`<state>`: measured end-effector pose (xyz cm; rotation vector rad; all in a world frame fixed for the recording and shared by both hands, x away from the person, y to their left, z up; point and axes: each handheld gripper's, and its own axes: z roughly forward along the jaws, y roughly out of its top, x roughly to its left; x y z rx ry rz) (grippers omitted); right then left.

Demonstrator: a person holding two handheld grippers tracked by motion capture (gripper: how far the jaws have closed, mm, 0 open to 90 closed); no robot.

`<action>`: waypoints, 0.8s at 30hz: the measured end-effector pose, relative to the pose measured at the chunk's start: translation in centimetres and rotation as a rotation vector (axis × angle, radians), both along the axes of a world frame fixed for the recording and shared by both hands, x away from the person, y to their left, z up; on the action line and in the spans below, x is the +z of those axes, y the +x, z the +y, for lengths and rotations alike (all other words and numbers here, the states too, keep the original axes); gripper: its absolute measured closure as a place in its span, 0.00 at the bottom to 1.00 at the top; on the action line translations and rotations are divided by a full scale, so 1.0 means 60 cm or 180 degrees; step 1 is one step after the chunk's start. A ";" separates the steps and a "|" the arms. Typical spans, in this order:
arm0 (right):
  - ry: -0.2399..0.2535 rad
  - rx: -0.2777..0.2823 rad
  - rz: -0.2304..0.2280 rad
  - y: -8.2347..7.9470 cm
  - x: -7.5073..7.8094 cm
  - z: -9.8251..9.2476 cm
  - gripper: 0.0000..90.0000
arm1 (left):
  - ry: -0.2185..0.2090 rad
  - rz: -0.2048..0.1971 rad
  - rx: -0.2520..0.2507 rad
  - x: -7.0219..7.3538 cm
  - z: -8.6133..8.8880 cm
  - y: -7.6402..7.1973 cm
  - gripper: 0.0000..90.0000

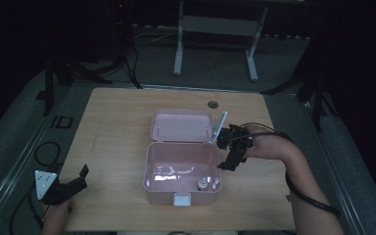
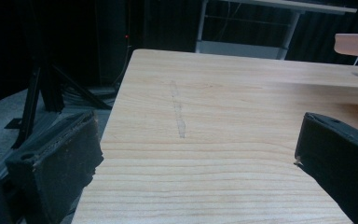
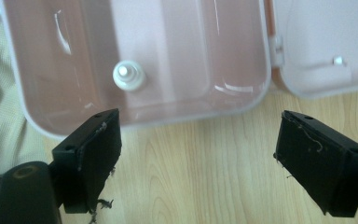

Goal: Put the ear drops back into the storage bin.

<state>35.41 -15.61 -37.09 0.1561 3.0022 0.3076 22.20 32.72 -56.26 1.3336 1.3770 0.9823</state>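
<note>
- The right hand-held gripper (image 1: pixel 226 155) sits right of centre in the high view, at the right wall of the pink box (image 1: pixel 149 169). Its jaws stand wide apart with nothing between them.
- In the right gripper view the jaws frame bare wood just outside the box rim. Risk: a low sideways move drives a jaw into the rim and slides the light box across the tabletop (image 1: pixel 112 122).
- The small white bottle (image 3: pixel 128 75) stands upright inside the box, in the upper left of the right gripper view and near the front right corner of the box in the high view. Risk: a knock to the wall probably tips it, since its base looks narrow.
- The open lid (image 1: pixel 181 125) lies behind the box, above centre in the high view. Risk: the trailing cable (image 1: pixel 306 196) or the forearm catches the lid edge and swings it.
- The left hand-held gripper (image 1: pixel 71 183) rests at the lower left of the high view, jaws open and empty, well apart from the box. Risk: nothing steadies the box against a push.
</note>
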 end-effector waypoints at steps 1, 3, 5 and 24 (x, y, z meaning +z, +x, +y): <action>0.0021 -0.0015 0.0006 0.001 -0.001 -0.006 0.16 | -0.0002 -0.0002 0.0002 0.000 0.000 0.000 0.01; 0.0073 -0.0074 0.0005 0.003 -0.003 -0.020 0.16 | 0.0000 -0.0002 0.0001 0.000 0.000 0.000 0.01; 0.0131 -0.0125 0.0001 0.003 -0.006 -0.036 0.16 | 0.0004 0.0000 -0.0002 0.000 0.000 0.000 0.01; 0.0373 -0.0719 -0.0181 0.014 -0.131 -0.141 0.16 | 0.0006 -0.0003 -0.0003 0.000 0.000 0.000 0.01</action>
